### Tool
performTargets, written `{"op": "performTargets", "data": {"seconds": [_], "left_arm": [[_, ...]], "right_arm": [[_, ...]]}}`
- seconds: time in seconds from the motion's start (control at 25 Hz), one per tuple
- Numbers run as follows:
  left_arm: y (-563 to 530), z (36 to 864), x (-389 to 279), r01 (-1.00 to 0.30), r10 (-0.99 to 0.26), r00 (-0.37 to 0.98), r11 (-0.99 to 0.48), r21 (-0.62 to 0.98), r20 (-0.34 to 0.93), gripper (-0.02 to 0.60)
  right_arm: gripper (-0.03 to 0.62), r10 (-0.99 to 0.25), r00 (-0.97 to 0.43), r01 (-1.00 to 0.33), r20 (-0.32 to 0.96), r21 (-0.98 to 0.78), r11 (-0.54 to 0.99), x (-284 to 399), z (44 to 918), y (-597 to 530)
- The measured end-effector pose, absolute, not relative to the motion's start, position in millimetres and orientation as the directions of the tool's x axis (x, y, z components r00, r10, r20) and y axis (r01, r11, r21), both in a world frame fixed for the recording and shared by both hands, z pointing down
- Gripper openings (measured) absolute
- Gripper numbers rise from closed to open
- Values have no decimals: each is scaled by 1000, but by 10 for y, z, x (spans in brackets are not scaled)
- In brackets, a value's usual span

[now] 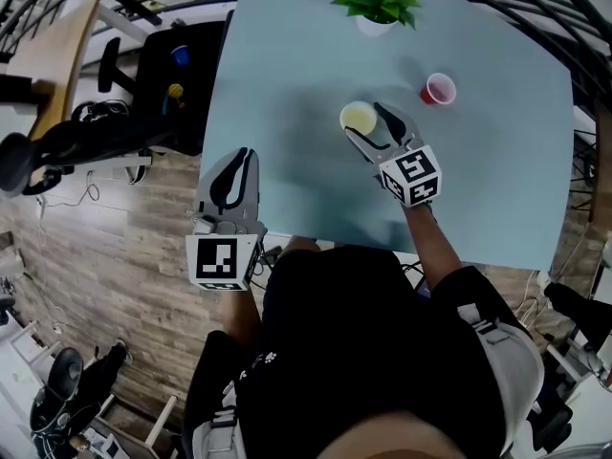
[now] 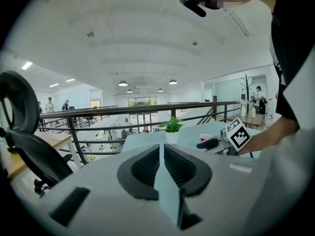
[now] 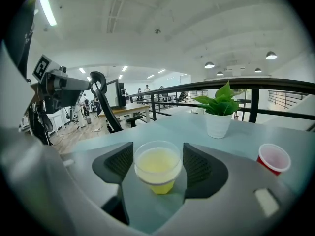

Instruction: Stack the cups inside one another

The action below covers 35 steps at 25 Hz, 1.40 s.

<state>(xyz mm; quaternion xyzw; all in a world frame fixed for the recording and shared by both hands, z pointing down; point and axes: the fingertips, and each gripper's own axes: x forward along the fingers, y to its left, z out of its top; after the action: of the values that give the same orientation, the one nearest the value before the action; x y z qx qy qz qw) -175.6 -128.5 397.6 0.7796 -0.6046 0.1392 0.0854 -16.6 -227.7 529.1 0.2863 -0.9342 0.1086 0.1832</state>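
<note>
The pale blue table carries a potted plant at its far edge. The left claw hangs over the near left corner, pinched together and empty. The right claw stands wide near the table's middle, with the yellow cup upright between its pads, barely clear of both. The red cup stands apart, toward the far right. The yellow cup looks thin and light: an off-centre squeeze could shove or tip it, a hard one could buckle its rim.
</note>
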Motion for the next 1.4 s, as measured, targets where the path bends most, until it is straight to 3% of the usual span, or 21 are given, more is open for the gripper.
{"op": "performTargets", "data": {"seconds": [0.32, 1.04, 1.4], "left_arm": [[-1298, 3930, -1727, -957, -916, 259, -286, -43, 305, 25], [-1556, 3821, -1228, -878, -849, 457, -479, -22, 265, -8], [-1645, 3890, -673, -785, -756, 600, -619, 12, 262, -8]], "right_arm": [[297, -540, -781, -601, 314, -145, 786, -106, 4921, -2245], [18, -759, -635, -772, 145, -152, 617, 611, 4300, -1928], [8, -867, -479, -876, 139, -147, 460, 1281, 4252, -1621]]}}
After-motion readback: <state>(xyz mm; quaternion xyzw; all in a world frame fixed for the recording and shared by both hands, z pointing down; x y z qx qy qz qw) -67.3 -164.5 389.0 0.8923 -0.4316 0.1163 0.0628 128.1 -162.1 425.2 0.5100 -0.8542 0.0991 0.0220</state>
